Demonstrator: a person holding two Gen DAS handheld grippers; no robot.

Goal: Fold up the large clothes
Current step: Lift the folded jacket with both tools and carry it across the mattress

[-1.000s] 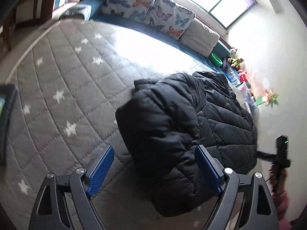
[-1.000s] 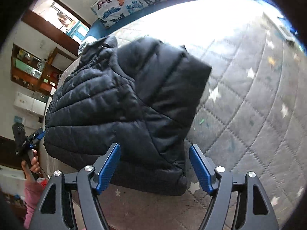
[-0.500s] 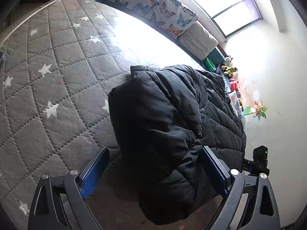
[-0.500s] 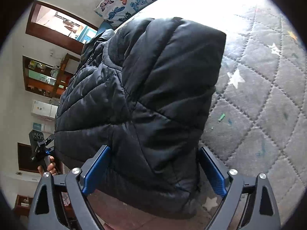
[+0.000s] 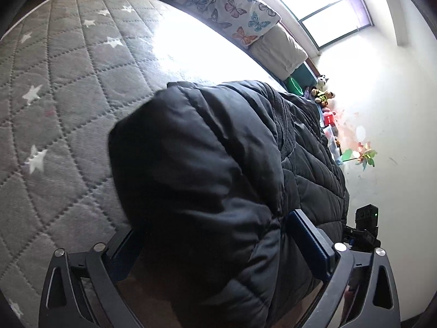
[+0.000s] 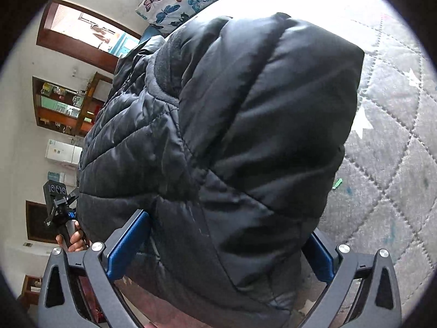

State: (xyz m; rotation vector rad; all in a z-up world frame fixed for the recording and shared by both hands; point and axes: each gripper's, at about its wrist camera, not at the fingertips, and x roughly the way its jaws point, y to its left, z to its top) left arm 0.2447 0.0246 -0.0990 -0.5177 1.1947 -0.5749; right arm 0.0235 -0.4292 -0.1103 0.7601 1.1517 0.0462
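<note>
Both grippers have closed in on the black puffer jacket (image 5: pixel 207 180); left gripper (image 5: pixel 218 248) and right gripper (image 6: pixel 221 246) gape wide around folded sleeves, lower frame, gripping nothing; next, clamp and fold.

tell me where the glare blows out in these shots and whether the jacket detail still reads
Left wrist view: window light washes the grey quilt to white beyond the black jacket, whose near folds sink into shadow. Right wrist view: the quilt burns out along the top edge, yet jacket stitching shows clearly; fisheye bends the doorway.
</note>
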